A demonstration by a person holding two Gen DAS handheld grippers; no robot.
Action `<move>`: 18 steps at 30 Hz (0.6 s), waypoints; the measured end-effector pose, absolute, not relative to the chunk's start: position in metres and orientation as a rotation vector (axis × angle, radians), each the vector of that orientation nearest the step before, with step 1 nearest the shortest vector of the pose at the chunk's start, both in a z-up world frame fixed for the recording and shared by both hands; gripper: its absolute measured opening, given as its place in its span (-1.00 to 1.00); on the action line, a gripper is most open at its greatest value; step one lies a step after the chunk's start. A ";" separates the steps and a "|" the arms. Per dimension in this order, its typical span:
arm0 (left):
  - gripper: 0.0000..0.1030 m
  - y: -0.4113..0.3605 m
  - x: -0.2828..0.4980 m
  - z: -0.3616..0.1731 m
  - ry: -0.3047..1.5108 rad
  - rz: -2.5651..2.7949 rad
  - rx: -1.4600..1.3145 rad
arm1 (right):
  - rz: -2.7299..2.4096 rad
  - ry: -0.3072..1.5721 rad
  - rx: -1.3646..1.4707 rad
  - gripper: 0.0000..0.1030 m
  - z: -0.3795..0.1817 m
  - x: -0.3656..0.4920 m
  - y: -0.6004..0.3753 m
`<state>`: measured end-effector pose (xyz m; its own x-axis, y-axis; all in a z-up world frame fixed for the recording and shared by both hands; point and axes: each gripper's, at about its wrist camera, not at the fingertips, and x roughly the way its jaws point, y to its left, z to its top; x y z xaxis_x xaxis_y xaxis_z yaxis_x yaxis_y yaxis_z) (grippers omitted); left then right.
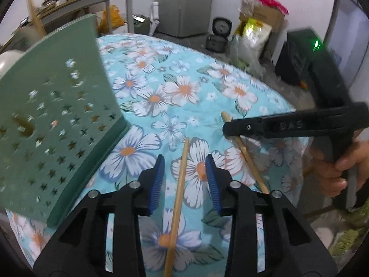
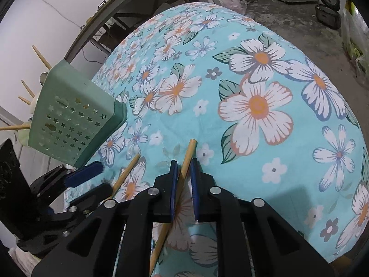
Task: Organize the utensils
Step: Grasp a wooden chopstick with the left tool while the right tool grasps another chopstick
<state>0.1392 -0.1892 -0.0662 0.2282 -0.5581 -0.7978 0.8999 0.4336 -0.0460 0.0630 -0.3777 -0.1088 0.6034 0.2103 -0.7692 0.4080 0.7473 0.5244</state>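
Two wooden chopsticks lie on the floral tablecloth. In the left wrist view my left gripper (image 1: 185,161) is open, its blue pads either side of one chopstick (image 1: 178,189) without touching it. My right gripper (image 1: 227,129) comes in from the right over the second chopstick (image 1: 248,159). In the right wrist view my right gripper (image 2: 184,164) is shut on that chopstick (image 2: 188,157), which still looks low on the cloth. The left gripper (image 2: 92,180) and the other chopstick (image 2: 126,173) show at lower left. A green perforated utensil holder (image 1: 53,124) (image 2: 69,120) stands at the left, with several chopsticks sticking out.
The table (image 2: 253,57) is covered by a turquoise flowered cloth; its edge drops off at right and far side. Beyond are a fridge (image 1: 184,4), bags and boxes (image 1: 256,30), a black speaker-like unit (image 1: 297,55), and a shelf table (image 1: 92,0).
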 end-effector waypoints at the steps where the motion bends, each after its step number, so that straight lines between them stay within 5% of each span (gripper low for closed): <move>1: -0.38 -0.193 0.138 -0.068 0.848 -1.060 0.497 | -0.125 0.938 0.747 -0.77 -0.109 0.063 -0.378; 18: -0.85 -0.213 0.155 -0.092 0.921 -1.028 0.511 | -0.114 0.952 0.761 -0.76 -0.111 0.066 -0.380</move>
<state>0.1554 -0.2133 -0.0918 0.2072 -0.4994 -0.8412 0.8910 0.4514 -0.0484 0.0663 -0.3795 -0.1106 0.5953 0.2316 -0.7694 0.4065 0.7392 0.5370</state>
